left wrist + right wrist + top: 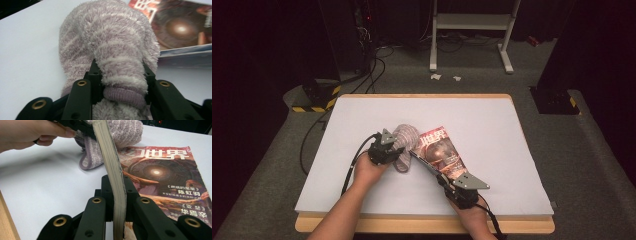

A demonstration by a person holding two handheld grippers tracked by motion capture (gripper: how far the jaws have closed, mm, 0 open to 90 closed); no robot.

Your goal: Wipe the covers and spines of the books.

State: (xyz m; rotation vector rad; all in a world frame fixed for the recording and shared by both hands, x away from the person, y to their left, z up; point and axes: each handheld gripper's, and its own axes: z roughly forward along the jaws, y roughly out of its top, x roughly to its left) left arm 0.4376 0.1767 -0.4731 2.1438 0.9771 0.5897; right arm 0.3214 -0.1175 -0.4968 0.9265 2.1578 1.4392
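Note:
A fluffy grey striped sock (404, 137) (110, 42) (120, 132) lies on the white table sheet (362, 115), touching a magazine (443, 152) (160, 175) with a reddish cover. My left gripper (398, 151) (121, 75) is shut on the sock's cuff end. My right gripper (443, 177) (117, 197) is shut on the magazine's near edge, lifting that edge so the page block stands upright between the jaws. In the right gripper view the person's left hand (27, 132) and the left gripper sit at the top left beside the sock.
The white sheet covers a wooden board (422, 225) whose edge shows at the front. A white metal stand (472, 30) and cables (372, 65) are on the floor behind the table. Yellow-black striped bases (314, 97) flank the far corners.

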